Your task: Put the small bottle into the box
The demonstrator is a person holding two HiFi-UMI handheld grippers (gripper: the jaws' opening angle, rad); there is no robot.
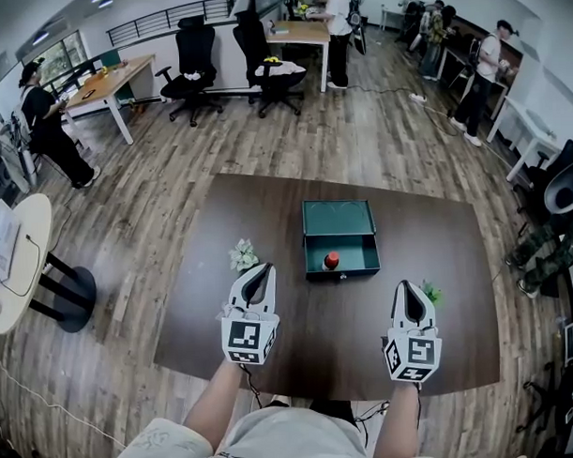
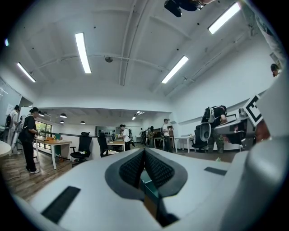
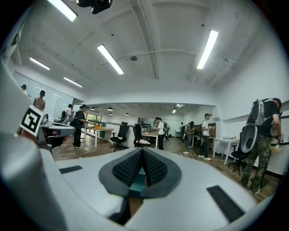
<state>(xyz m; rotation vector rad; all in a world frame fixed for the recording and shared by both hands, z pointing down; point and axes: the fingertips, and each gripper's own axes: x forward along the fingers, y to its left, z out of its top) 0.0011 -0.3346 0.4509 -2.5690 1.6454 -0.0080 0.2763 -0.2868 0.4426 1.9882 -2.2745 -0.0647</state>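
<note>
A small bottle with a red cap point(image 1: 332, 260) stands upright inside the open teal box point(image 1: 359, 256) at the middle of the dark brown table point(image 1: 300, 336). The box's lid point(image 1: 338, 217) lies back on the far side. My left gripper point(image 1: 266, 267) is held over the table to the box's front left, jaws shut and empty. My right gripper point(image 1: 406, 287) is held to the box's front right, also shut on nothing. In the left gripper view the left gripper point(image 2: 144, 151) has its ribbed pads pressed together. The right gripper point(image 3: 142, 151) looks the same in its own view.
A small pale flower sprig point(image 1: 243, 255) lies on the table beside the left gripper. A green sprig point(image 1: 431, 292) lies next to the right one. Round the table are wooden floor, a round white table point(image 1: 20, 265) at the left, office chairs point(image 1: 189, 81), desks and several people.
</note>
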